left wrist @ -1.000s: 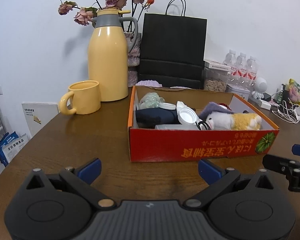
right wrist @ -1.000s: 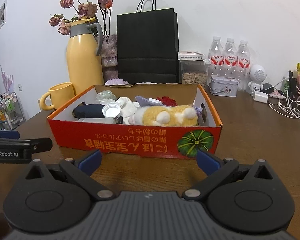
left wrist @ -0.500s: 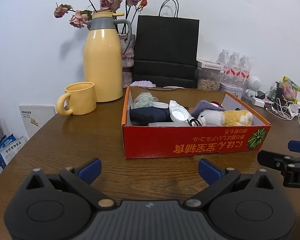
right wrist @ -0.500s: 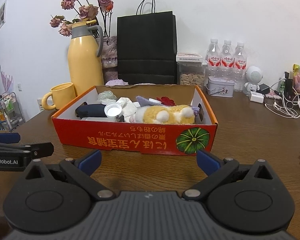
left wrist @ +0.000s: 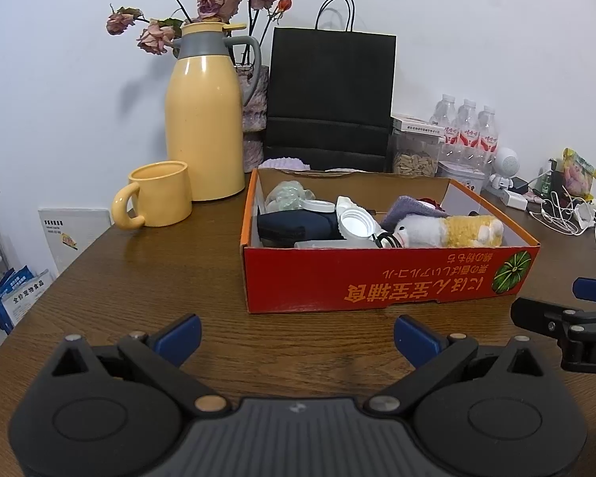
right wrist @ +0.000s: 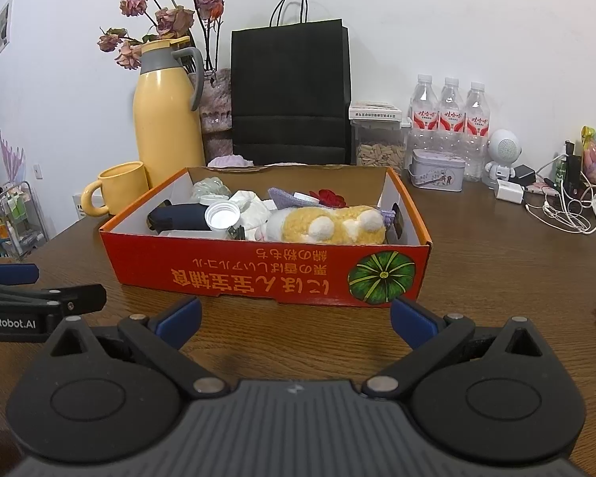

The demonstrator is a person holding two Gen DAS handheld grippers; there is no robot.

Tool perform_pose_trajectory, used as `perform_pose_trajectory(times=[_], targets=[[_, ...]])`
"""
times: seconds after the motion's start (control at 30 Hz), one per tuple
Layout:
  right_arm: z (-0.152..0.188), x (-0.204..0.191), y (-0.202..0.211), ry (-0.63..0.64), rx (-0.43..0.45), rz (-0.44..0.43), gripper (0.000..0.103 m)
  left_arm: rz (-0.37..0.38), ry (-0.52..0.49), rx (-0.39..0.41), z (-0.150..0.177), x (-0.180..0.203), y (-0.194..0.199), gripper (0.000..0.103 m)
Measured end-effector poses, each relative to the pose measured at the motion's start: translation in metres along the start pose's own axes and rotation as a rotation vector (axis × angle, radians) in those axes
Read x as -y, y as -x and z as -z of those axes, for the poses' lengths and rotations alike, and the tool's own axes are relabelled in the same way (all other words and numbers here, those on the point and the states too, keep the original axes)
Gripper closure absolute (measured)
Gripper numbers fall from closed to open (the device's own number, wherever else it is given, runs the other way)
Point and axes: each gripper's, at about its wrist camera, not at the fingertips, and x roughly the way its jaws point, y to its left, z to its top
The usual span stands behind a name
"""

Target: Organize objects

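Note:
A red cardboard box (left wrist: pixel 377 278) (right wrist: pixel 234 274) sits on the brown wooden table. Inside lie a yellow-and-white plush toy (left wrist: pixel 449 232) (right wrist: pixel 326 224), a dark navy pouch (left wrist: pixel 294 226) (right wrist: pixel 178 214), a white jar lid (left wrist: pixel 355 222) (right wrist: pixel 221 214), a purple cloth (left wrist: pixel 409 206) and other small items. My left gripper (left wrist: pixel 296 338) is open, low over the table before the box's near left part. My right gripper (right wrist: pixel 296 320) is open too, just short of the box's front wall. Neither holds anything.
A yellow mug (left wrist: pixel 155 194) (right wrist: pixel 115 190) and a tall yellow thermos (left wrist: pixel 204 127) (right wrist: pixel 167 115) stand left of the box. Behind it are a black paper bag (left wrist: pixel 331 95), dried flowers, water bottles (right wrist: pixel 451 111), a tin (right wrist: pixel 437 169) and tangled cables (right wrist: pixel 564 206) at the right.
Both grippers have drawn back from the box, which looks smaller and farther in each view. Both stay open and hold nothing.

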Motion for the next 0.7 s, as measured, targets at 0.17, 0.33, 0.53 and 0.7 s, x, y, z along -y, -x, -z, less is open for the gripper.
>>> perform_pose_trajectory(times=[0.17, 0.33, 0.53, 0.7], targets=[[0.0012, 0.0007, -0.0007, 0.0, -0.003, -0.001, 0.0, 0.001, -0.002, -0.004, 0.001, 0.0001, -0.002, 0.0], [0.0024, 0.0009, -0.0017, 0.0, -0.004, 0.0, 0.0, 0.004, -0.005, -0.008, 0.0018, 0.0016, -0.0039, 0.0], [0.0027, 0.0008, -0.0022, 0.001, -0.005, 0.0, 0.0, 0.006, -0.009, -0.01, 0.0024, 0.0042, -0.0049, 0.0], [0.0028, 0.0007, -0.0027, 0.0, -0.005, 0.0, 0.0, 0.04, -0.01, -0.014, 0.0033, 0.0045, -0.0054, 0.0]])
